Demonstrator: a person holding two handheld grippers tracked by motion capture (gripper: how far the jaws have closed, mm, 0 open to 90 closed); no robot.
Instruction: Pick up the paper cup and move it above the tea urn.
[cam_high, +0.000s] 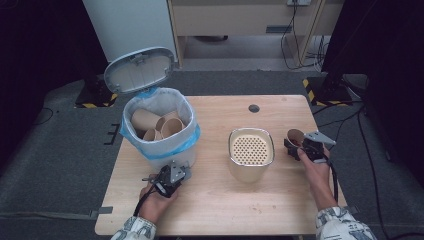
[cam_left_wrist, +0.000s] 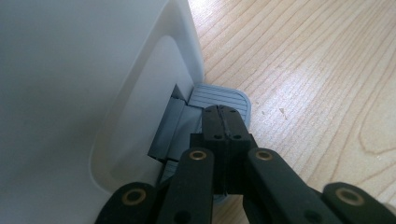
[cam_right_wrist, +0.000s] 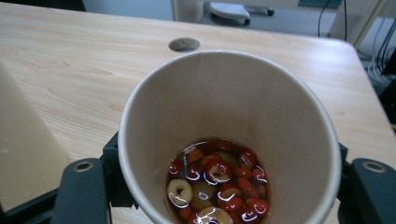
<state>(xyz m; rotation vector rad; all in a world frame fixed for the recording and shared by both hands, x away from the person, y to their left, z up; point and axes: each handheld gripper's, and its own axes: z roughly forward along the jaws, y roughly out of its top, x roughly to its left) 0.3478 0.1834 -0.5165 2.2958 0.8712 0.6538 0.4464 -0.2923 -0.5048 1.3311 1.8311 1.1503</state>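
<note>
A white pedal bin (cam_high: 165, 150) with a blue liner stands at the table's left, its lid (cam_high: 140, 70) raised, with several brown paper cups (cam_high: 157, 125) inside. My left gripper (cam_high: 172, 174) is low at the bin's front. In the left gripper view its shut jaws (cam_left_wrist: 224, 116) rest on the grey foot pedal (cam_left_wrist: 219, 97) beside the bin wall (cam_left_wrist: 93, 93). At the right, my right gripper (cam_high: 300, 148) is shut on a brown paper cup (cam_high: 295, 136). In the right gripper view the cup (cam_right_wrist: 224, 102) sits between the black fingers (cam_right_wrist: 81, 186) and holds red fruit slices in liquid.
A cream container with a perforated strainer top (cam_high: 251, 148) stands mid-table, just left of the held cup. A round cable hole (cam_high: 254, 108) lies at the table's far edge. Bare wood (cam_high: 225, 205) stretches along the near edge between the person's two forearms.
</note>
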